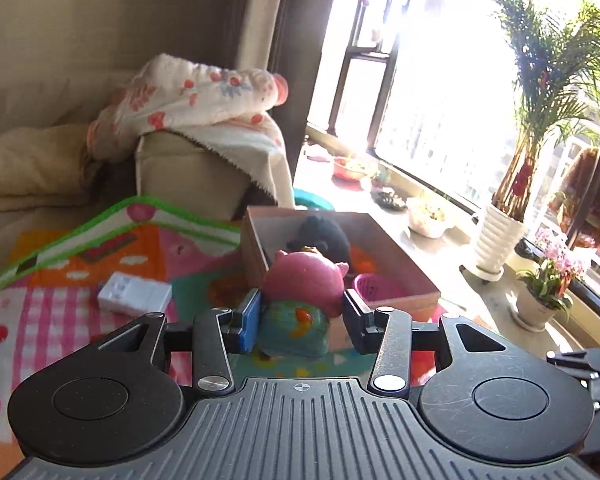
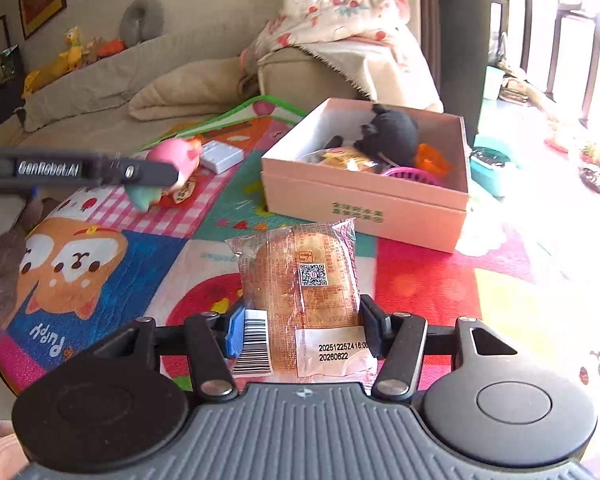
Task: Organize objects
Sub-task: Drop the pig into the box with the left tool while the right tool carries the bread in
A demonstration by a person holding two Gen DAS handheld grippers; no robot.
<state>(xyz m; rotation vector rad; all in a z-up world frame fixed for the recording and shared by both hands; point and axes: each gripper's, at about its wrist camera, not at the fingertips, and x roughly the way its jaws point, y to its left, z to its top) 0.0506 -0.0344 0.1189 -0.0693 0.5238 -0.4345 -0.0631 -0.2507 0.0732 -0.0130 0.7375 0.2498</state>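
Left gripper (image 1: 300, 320) is clamped on a pink pig toy (image 1: 304, 280) with a teal body, holding it up off the play mat (image 1: 80, 264) and tilted a bit downward, aimed toward the pink box (image 1: 400, 280). From the right wrist view that same gripper comes in from the left edge, level-ish, with the toy pinched at its tip over the checkered part of the mat.

Right gripper (image 2: 300, 332) points down at the mat, fingers closed against both sides of a wrapped bread bun (image 2: 300, 280), barcode end nearest the camera.

The box sits near the mat's far edge by the sofa (image 2: 300, 76), already holding a black plush (image 2: 392, 132), a magenta basket (image 2: 412, 174) and an orange piece (image 2: 432, 160). A small white box (image 1: 134, 294) lies on the checkered patch.
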